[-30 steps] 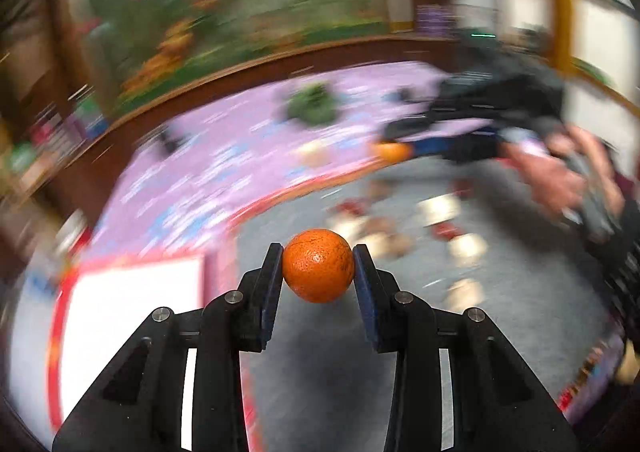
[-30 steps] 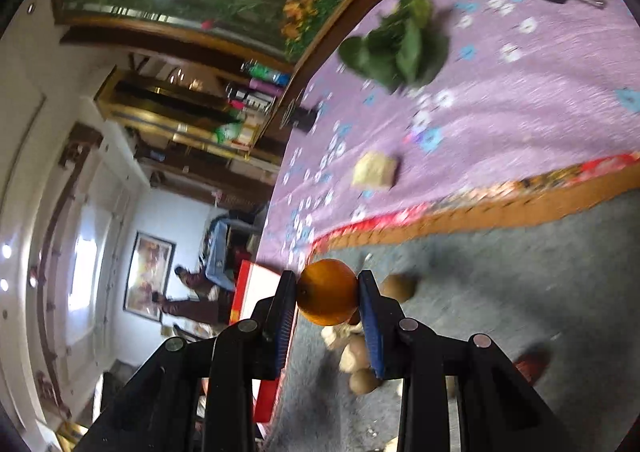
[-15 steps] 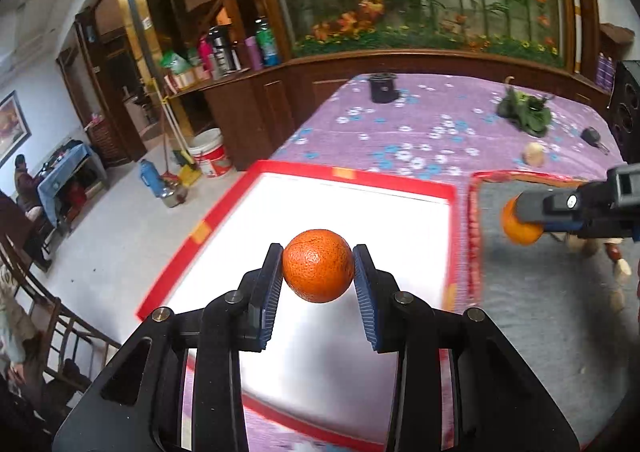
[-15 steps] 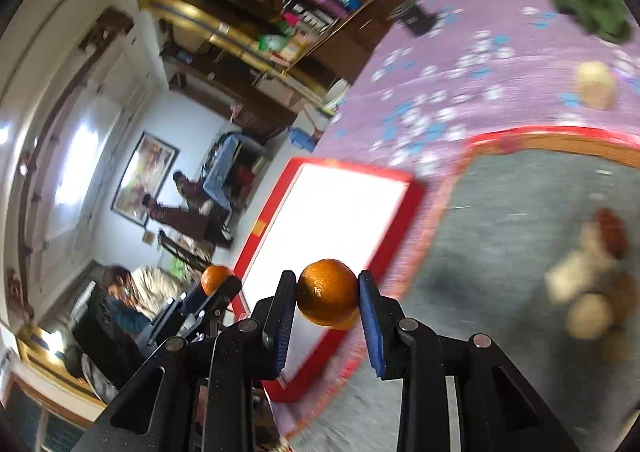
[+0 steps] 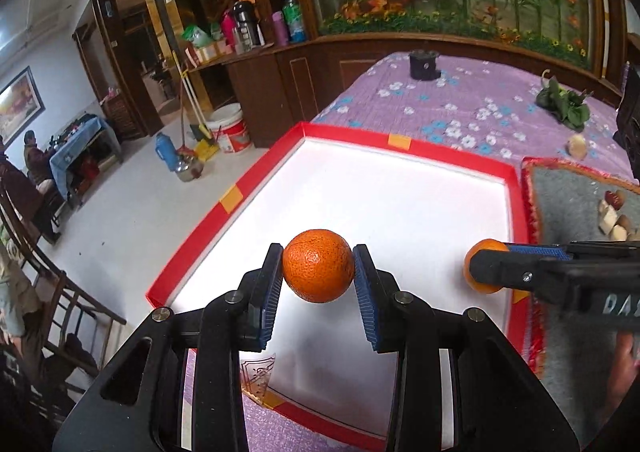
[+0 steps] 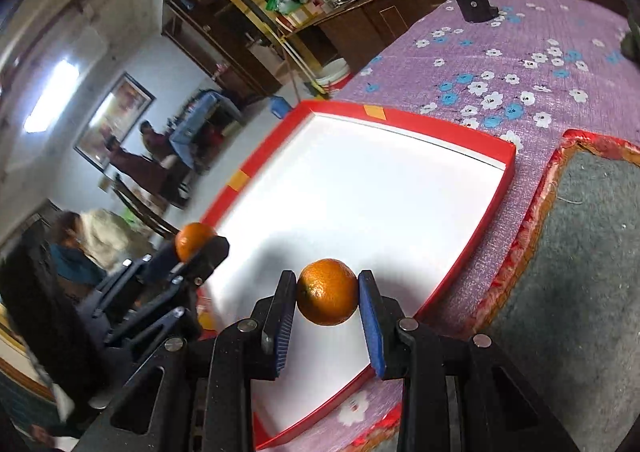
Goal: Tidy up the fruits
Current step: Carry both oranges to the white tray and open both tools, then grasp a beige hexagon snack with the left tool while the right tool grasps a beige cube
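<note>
Two round orange tangerines are pinched by the left gripper and the right gripper, presumably for release into the red-rimmed white tray at twelve o'clock.

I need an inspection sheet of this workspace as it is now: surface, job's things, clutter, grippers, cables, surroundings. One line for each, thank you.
Surface: table under a purple flowered cloth; a grey mat with red trim lies at its right.
Job's things: red tray with white floor, no fruit in it; two oranges, both held above it.
Clutter: leafy greens, a black holder, small pieces on the mat.
Grippers: left gripper shut on left orange; right gripper shut on right orange.
Cables: nothing seen.
Surroundings: wooden counter with bottles, a bucket on the floor, people seated in the far room.
</note>
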Demonstrator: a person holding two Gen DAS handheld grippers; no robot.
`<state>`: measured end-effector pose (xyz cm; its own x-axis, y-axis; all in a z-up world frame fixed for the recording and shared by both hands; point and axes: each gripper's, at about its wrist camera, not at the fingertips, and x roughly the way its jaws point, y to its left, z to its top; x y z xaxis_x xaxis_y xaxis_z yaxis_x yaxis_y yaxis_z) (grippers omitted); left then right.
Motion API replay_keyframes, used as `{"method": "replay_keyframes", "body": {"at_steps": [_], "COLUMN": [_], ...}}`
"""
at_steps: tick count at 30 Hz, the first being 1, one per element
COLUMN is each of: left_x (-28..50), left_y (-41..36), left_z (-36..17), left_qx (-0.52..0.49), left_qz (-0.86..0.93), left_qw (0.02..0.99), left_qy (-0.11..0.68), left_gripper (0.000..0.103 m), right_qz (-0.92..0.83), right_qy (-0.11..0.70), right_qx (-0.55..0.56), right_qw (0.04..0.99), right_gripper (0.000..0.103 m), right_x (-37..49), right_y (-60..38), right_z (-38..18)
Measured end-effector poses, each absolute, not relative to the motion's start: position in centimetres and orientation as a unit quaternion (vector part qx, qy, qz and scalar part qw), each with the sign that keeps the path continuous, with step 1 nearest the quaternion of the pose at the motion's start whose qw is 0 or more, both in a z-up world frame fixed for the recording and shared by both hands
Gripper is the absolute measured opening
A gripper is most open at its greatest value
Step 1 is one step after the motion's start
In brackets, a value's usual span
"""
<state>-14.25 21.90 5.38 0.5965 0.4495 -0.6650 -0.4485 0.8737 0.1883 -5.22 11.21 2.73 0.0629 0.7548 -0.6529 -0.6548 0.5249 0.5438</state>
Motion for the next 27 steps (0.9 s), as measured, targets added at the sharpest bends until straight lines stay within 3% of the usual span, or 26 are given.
{"method": "replay_keyframes", "body": {"at_steps": [9, 12, 14, 15, 18, 27], "left_x": [-13.6, -13.9, -14.3, -14.4, -14.7, -15.3], "left_y": [22.3, 21.7, 21.2, 20.9, 19.8, 17.4], "left_z": [4.0, 4.8, 5.6, 6.1, 7.3, 10.0], "left_qx": [0.011, 0.024, 0.031, 0.034, 0.044, 0.059], "left_qz": [0.295, 0.314, 0.323, 0.326, 0.326, 0.318], "left_qw": [0.871, 0.871, 0.874, 0.876, 0.881, 0.893], "left_qy": [0.393, 0.377, 0.361, 0.354, 0.339, 0.314], "left_gripper": [0.036, 0.048, 0.063, 0.064, 0.064, 0.064], "right_qz": [0.499, 0.496, 0.494, 0.495, 0.507, 0.513], "right_qy": [0.463, 0.459, 0.45, 0.444, 0.432, 0.41], "right_qx": [0.016, 0.048, 0.072, 0.089, 0.132, 0.155], "right_qw": [0.732, 0.735, 0.741, 0.742, 0.734, 0.738], "right_gripper": [0.031, 0.031, 0.034, 0.035, 0.042, 0.043], "right_x": [-4.3, -3.4, -2.5, -2.0, -0.9, 0.1], "right_y": [11.9, 10.5, 9.4, 8.8, 7.8, 6.5], "right_z": [1.1, 1.3, 1.6, 1.8, 2.2, 3.7]}}
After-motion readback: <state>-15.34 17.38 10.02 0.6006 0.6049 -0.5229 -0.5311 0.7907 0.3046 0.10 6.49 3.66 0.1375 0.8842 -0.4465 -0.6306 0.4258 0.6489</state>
